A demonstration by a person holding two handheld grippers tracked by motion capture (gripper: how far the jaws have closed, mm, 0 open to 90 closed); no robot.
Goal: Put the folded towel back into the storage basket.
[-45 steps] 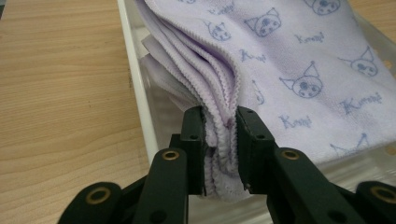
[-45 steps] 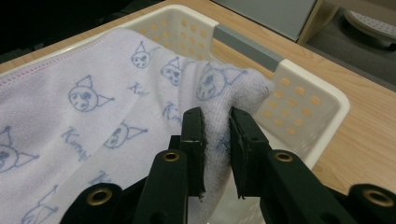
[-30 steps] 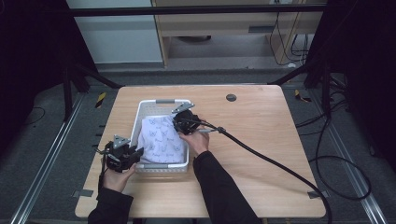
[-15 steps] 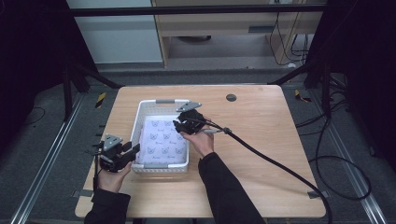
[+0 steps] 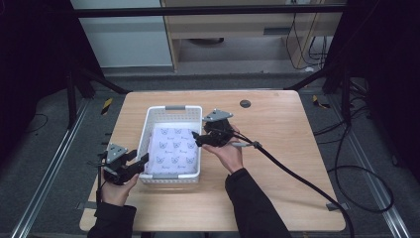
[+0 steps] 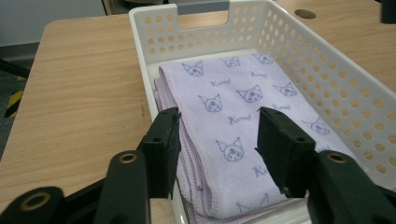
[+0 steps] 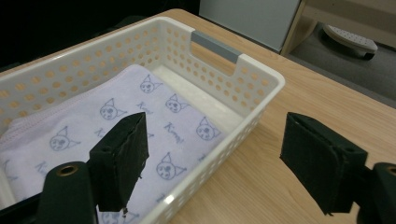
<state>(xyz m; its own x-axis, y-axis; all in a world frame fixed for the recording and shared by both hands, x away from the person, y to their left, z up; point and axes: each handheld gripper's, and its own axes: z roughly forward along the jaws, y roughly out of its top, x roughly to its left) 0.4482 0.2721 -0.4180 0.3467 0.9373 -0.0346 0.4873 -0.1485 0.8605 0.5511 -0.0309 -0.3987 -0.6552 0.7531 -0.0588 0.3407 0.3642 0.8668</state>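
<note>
Inside basket (image 5: 148, 130) folded towel (image 5: 174, 148) lies flat. Left gripper (image 6: 219, 140) and right gripper (image 7: 212, 154) both spread apart, empty. Risk: jaw catches basket wall, basket slides on surface (image 5: 277, 163).

The right gripper (image 7: 212, 163) hangs with its two black jaws spread wide, one jaw over the folded cloth (image 7: 107, 135) and the other over the bare wooden table (image 7: 275, 126), so that the near long wall of the white perforated basket (image 7: 219, 140) runs between them. The cloth is pale lilac, printed with small cat faces and short script words, and it lies flat in the basket with a strip of white basket floor bare beyond its far edge. A grey handle (image 7: 215, 46) sits in the basket's far end wall, and past the table's edge a white round object (image 7: 350, 39) lies on the grey floor.
</note>
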